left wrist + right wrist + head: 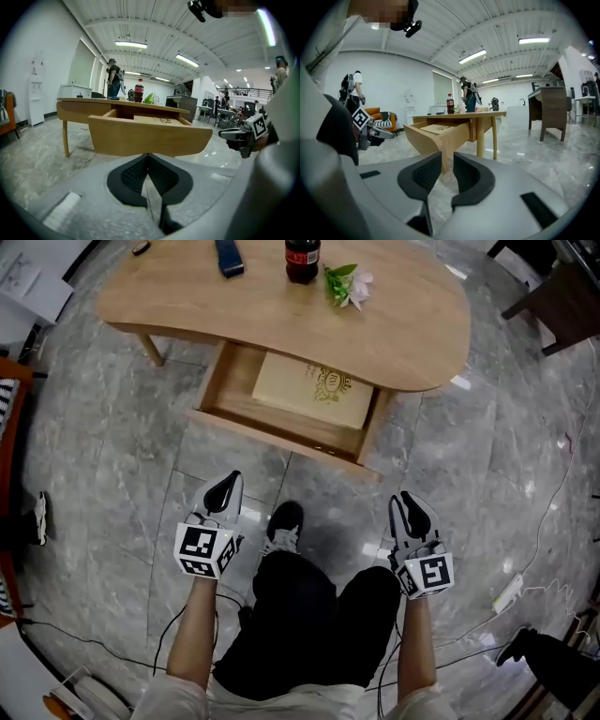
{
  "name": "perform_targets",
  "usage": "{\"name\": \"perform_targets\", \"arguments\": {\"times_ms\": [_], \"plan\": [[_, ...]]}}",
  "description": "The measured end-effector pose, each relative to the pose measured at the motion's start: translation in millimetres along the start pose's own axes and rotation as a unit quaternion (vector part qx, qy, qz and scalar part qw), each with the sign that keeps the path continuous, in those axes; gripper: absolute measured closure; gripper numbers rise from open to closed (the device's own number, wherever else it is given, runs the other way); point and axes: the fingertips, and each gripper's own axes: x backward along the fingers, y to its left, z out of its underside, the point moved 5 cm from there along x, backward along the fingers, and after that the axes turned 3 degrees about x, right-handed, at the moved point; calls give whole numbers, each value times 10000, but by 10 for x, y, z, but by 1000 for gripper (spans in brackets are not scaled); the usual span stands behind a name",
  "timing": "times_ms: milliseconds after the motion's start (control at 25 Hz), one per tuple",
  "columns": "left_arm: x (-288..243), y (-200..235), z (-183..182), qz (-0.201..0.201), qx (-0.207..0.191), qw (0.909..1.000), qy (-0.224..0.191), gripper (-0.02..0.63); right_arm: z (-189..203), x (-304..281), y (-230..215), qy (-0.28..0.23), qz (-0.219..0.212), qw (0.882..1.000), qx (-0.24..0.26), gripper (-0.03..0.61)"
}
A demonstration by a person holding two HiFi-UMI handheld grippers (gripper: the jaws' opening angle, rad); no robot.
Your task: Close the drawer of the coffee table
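Observation:
The wooden coffee table (281, 320) stands ahead of me with its drawer (281, 435) pulled out toward me. A flat tan box (314, 388) with an emblem lies inside it. My left gripper (224, 489) hangs in front of the drawer's left part, apart from it, its jaws shut on nothing. In the left gripper view the drawer front (150, 137) fills the middle, just beyond the left gripper (148, 160). Off the drawer's right corner, my right gripper (410, 506) is open. In the right gripper view a narrow empty gap shows between the jaws of the right gripper (447, 164), with the drawer (436, 136) beyond.
On the tabletop stand a cola bottle (302, 259), a small flower sprig (347, 284) and a blue object (229, 256). A dark chair (562, 296) is at the far right. A power strip (507, 593) and cables lie on the marble floor. My shoe (284, 521) is between the grippers.

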Motion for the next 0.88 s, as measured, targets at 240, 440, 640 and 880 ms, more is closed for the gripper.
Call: {"name": "perform_targets", "arguments": {"times_ms": [240,440,640,880], "plan": [[-203,94,166,84,-318,9970,-699,606,187,-215,108,-798,-445,9920,874,411],[-390,91,165,18,-258,9975,-655,606,206,-390,133,-662,-546,9926,861,402],[-524,78,104,90,-241,9982,-546,606,179,-473,146,-429,-336,9920,1135,393],[-711,130,-46,183,-310,9976,-591,606,217,-666,182,-450,-330,9905,1259,423]]}}
